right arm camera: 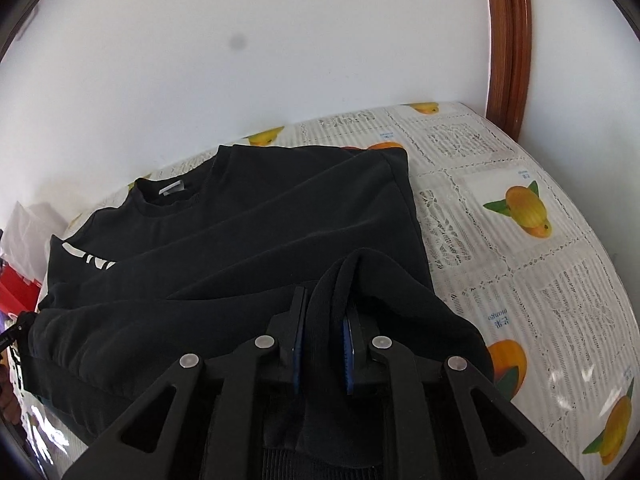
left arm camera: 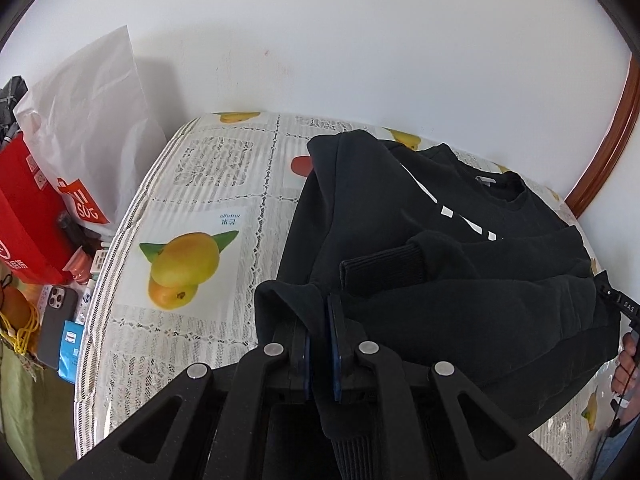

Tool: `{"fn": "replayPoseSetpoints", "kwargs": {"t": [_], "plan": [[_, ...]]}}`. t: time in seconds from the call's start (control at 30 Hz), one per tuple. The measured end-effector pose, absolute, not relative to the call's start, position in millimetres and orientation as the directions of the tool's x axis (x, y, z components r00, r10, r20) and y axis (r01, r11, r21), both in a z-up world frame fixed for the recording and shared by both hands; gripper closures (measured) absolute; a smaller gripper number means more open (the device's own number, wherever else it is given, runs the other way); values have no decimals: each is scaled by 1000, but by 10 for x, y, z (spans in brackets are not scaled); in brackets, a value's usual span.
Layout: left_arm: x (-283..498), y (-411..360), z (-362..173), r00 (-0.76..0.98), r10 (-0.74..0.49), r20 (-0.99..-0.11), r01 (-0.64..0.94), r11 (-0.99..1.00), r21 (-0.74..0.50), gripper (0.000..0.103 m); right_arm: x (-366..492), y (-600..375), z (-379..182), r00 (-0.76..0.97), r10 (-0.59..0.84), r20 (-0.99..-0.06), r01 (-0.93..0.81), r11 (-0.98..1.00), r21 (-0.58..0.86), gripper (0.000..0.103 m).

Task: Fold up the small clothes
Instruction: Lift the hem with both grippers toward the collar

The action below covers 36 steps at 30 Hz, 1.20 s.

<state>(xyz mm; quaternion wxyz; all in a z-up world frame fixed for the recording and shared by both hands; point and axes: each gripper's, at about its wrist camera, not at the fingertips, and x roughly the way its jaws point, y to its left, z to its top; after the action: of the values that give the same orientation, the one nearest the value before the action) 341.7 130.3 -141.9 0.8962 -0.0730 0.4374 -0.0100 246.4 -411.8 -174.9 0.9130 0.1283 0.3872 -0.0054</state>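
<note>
Black cotton-like fabric is filling the middle of both views: a black sweatshirt is lying on the table, which is wearing a plastic cover with mango pictures and printed text. The white letters on its chest are mostly hidden by the folded sleeve, so they are not readable, and the ribbed cuff is lying across the body. The lower hem is being lifted from the table at two places. The left tongs are pinching a fold of the hem between the blue pads, and the ribbed edge is hanging down below them, cut off by the frame. The right tongs are also clamping a bunch of the same fabric, with a thick fold standing up between the pads. Both tools are pointing forward toward the white wall, tilted a little downward. At the right edge of the left view, part of a hand is showing, mostly cut off. Beside the table a white bag, a red bag and a phone are standing close together.
</note>
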Motion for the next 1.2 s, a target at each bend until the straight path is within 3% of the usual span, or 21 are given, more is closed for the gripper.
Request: {"fn": "replayPoseSetpoints", "kwargs": {"t": [0.07,0.27,0.37,0.43,0.5,0.67,0.97,1.03,1.07,1.1,1.2], "plan": [[3354,1272,-1399,628,-70,-775,-33,993,-116,92,2375,-4138,-1698,693,70,-717,112,973,204,79],[3229,1235,-1350,623,-56,-780,2,997,-71,85,1857,-4193,-1523,731,59,-680,63,986,153,77],[3123,1298,-1311,620,-84,-780,1,994,-106,75,1646,-4285,-1489,741,17,-671,94,987,129,76],[3000,1362,-1274,627,-79,-775,-11,994,-111,58,1528,-4357,-1503,745,-17,-667,126,985,115,74],[2871,1413,-1237,645,-48,-763,-23,996,-82,51,1472,-4424,-1543,738,-26,-674,138,984,113,72],[2646,1610,-1327,629,-23,-777,-57,995,-76,51,1478,-4648,-1765,698,-20,-716,199,966,166,71],[2696,1725,-1693,573,-153,-805,-84,966,-243,54,1618,-4679,-1978,682,22,-731,207,953,222,69],[2731,1700,-1712,565,-179,-805,-86,958,-273,69,1632,-4650,-1981,688,42,-724,171,961,218,86],[2733,1681,-1715,565,-184,-804,-86,956,-280,73,1623,-4628,-1976,690,30,-724,171,964,202,90],[2727,1636,-1707,567,-189,-802,-73,958,-277,82,1610,-4601,-1965,692,18,-722,164,970,182,93],[2670,1515,-1646,581,-136,-803,-53,978,-204,88,1532,-4556,-1924,697,1,-717,153,977,150,95]]}}
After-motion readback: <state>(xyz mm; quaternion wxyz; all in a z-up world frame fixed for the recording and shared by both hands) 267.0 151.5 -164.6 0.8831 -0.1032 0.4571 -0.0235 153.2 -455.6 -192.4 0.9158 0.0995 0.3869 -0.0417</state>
